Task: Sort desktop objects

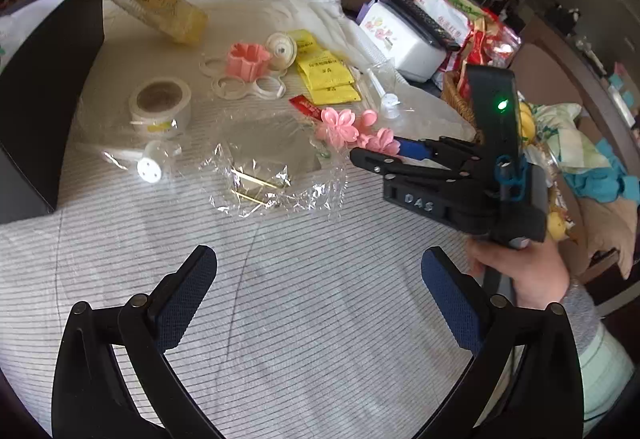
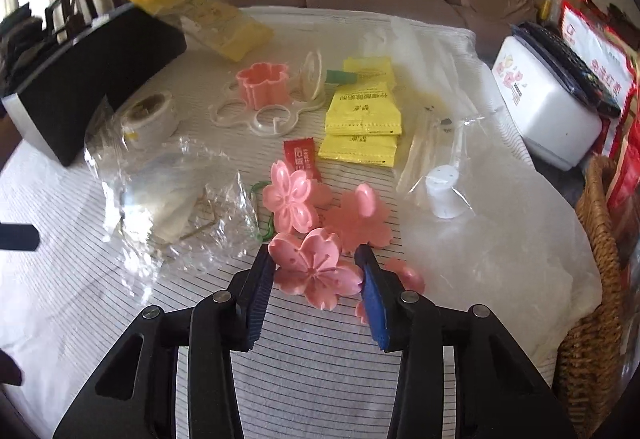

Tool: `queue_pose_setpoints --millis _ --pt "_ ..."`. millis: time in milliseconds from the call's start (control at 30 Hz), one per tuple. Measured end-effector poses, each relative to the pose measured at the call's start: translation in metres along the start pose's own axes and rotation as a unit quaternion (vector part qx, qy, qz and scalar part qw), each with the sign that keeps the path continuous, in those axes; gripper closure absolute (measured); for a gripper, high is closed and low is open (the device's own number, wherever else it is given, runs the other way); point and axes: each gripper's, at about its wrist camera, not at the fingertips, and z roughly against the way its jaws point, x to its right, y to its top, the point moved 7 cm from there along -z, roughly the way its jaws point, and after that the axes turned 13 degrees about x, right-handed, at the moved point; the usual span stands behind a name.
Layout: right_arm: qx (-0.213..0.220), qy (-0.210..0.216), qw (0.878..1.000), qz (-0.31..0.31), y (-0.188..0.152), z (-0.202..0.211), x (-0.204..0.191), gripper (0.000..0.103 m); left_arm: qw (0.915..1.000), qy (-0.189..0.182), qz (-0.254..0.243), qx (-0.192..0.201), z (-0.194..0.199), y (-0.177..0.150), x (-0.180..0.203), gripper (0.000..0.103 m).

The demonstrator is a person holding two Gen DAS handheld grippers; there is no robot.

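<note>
Several pink flower-shaped plastic pieces lie on the striped cloth. In the right wrist view my right gripper (image 2: pixel 316 271) stands around the nearest pink flower (image 2: pixel 314 269), one finger on each side, jaws partly closed; I cannot tell whether they press it. A second pink flower (image 2: pixel 289 202) and a flat pink piece (image 2: pixel 362 217) lie just beyond. In the left wrist view my left gripper (image 1: pixel 318 271) is open and empty above bare cloth, and the right gripper (image 1: pixel 374 155) reaches the pink flowers (image 1: pixel 338 125) from the right.
A pink flower cup (image 2: pixel 262 83) on white rings, yellow sachets (image 2: pixel 364 111), a red sachet (image 2: pixel 302 157), a tape roll (image 2: pixel 148 115), crumpled clear wrap (image 2: pixel 180 207), a black box (image 2: pixel 88 79), a white box (image 2: pixel 548 107) and a wicker basket (image 2: pixel 592 279) surround them.
</note>
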Motion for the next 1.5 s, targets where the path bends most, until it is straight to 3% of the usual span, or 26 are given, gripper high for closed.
queue_pose_setpoints --millis 100,200,267,433,633,800,900,967,1133,1233,1500 --pt "0.038 0.042 0.993 -0.105 0.023 0.029 0.019 0.061 0.9988 0.003 -0.042 0.026 0.001 0.013 0.009 0.000" --pt "0.080 0.081 0.971 -0.209 0.042 0.058 0.044 0.061 0.9953 -0.008 -0.086 0.043 -0.011 0.033 0.026 0.000" --pt "0.098 0.093 0.958 -0.253 0.049 0.070 0.059 0.061 0.9926 -0.024 -0.115 0.032 -0.030 0.042 0.039 0.000" --pt "0.097 0.092 0.948 -0.288 0.048 0.076 0.078 0.061 0.9810 0.001 -0.192 -0.026 -0.088 0.045 0.047 0.000" --pt "0.084 0.102 0.946 -0.297 0.047 0.064 0.081 0.061 0.9771 0.018 -0.205 -0.055 -0.129 0.054 0.039 0.000" --pt "0.080 0.108 0.945 -0.298 0.046 0.059 0.080 0.061 0.9657 0.039 -0.244 -0.081 -0.156 0.048 0.043 0.003" --pt "0.078 0.106 0.946 -0.298 0.044 0.057 0.080 0.061 0.9663 0.039 -0.236 -0.095 -0.167 0.044 0.042 0.025" --pt "0.077 0.106 0.945 -0.299 0.043 0.057 0.082 0.061 0.9685 0.037 -0.226 -0.098 -0.171 0.043 0.041 0.034" --pt "0.079 0.104 0.944 -0.303 0.040 0.058 0.086 0.061 0.9760 0.020 -0.198 -0.088 -0.167 0.044 0.037 0.069" --pt "0.076 0.102 0.946 -0.298 0.039 0.057 0.084 0.061 0.9825 0.003 -0.167 -0.083 -0.161 0.049 0.034 0.071" --pt "0.078 0.109 0.948 -0.288 0.045 0.061 0.074 0.061 0.9880 -0.003 -0.143 -0.059 -0.133 0.065 0.034 0.071"
